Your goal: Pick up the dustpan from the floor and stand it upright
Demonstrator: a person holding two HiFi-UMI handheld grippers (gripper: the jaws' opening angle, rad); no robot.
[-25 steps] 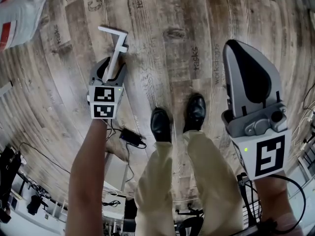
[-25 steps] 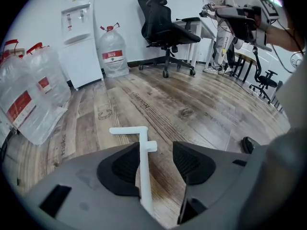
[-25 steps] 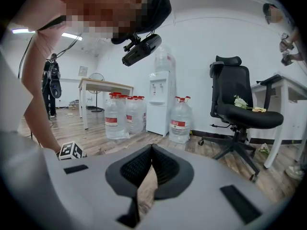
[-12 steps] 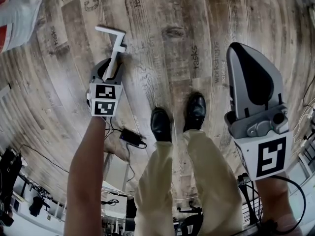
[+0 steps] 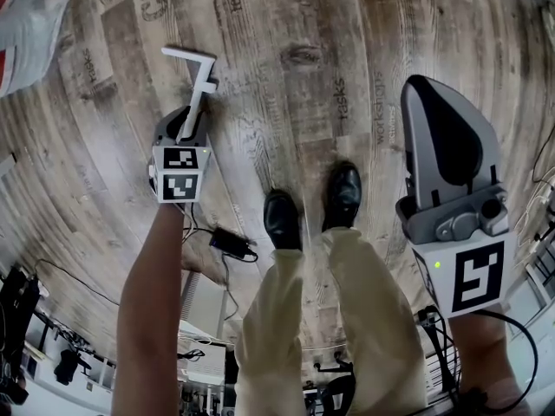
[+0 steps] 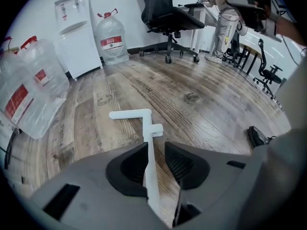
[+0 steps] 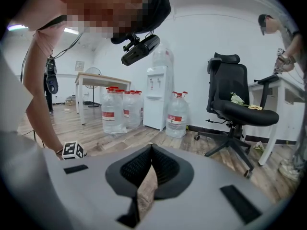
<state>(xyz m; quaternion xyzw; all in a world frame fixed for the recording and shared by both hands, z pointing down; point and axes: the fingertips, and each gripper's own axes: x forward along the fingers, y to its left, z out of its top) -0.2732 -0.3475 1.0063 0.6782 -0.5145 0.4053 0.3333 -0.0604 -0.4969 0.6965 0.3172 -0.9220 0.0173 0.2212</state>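
Note:
Only the dustpan's white handle [image 5: 198, 78] shows, a thin rod with a crossbar end [image 6: 130, 114], lying low over the wooden floor; the pan itself is hidden. My left gripper [image 5: 186, 121] points steeply down over the rod. The rod runs between its pads [image 6: 156, 147], which have just been closing. It lies against the left pad [image 6: 135, 163], and a sliver of floor shows between it and the right pad. My right gripper [image 5: 425, 89] hangs off to the right, well away from the handle. Its tips [image 7: 151, 150] meet with nothing between them.
The person's two black shoes [image 5: 282, 219] stand between the grippers, and a black adapter with its cable [image 5: 231, 241] lies behind the left arm. Water jugs [image 6: 111, 37], a white dispenser [image 6: 74, 30] and an office chair [image 6: 168, 11] line the far wall. More jugs [image 6: 29, 85] lie at the left.
My left gripper has sunk lower along the white handle, and its marker cube sits a little further left. The handle's crossbar has shifted slightly left. The right gripper has stayed put.

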